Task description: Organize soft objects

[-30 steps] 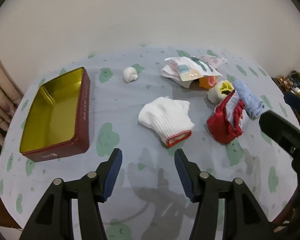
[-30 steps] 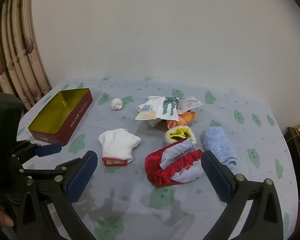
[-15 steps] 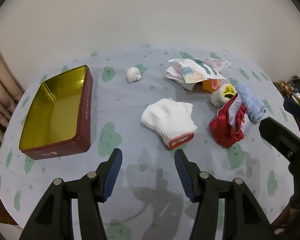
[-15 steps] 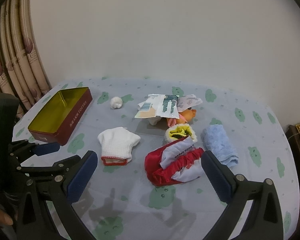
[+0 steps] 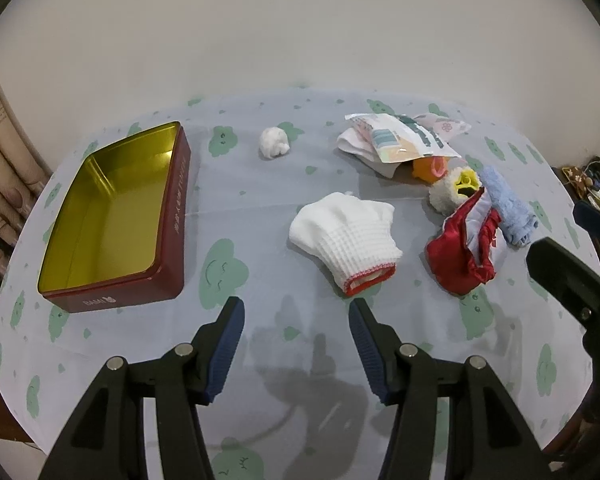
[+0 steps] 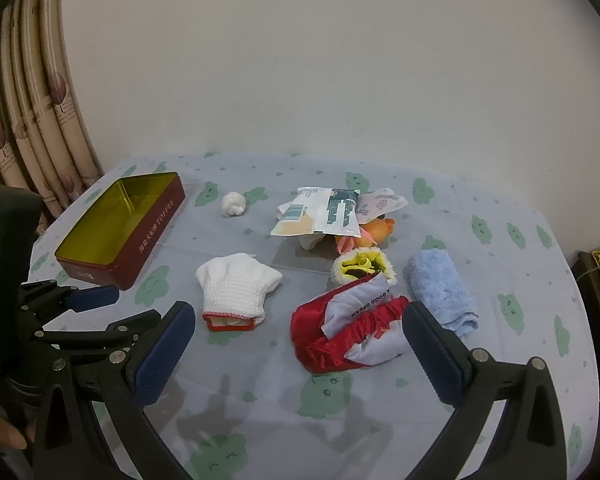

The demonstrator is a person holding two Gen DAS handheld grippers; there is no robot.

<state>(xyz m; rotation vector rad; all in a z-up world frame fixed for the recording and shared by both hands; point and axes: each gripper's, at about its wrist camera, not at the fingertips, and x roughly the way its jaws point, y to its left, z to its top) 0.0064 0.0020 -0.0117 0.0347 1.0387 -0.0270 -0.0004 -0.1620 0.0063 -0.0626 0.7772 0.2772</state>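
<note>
On the far left of the flowered grey tablecloth (image 5: pixel 228 208) stands an open rectangular red tin with a golden inside (image 5: pixel 112 216), and nothing lies in it, so I judge the sorting has not started. To its right, apart from each other, lie a small white cotton ball (image 5: pixel 274 143), a white knitted glove with a red cuff (image 5: pixel 348 236), a heap of flat printed packets (image 5: pixel 400 140) over an orange toy (image 5: pixel 430 168), a red and white satin cloth (image 5: pixel 466 248) and a rolled light blue towel (image 5: pixel 506 208). The left gripper (image 5: pixel 296 344) hangs with jaws wide and empty just before the glove. The right gripper (image 6: pixel 296 352) is also wide and holds nothing, near the satin cloth. All pieces are left to move.
</note>
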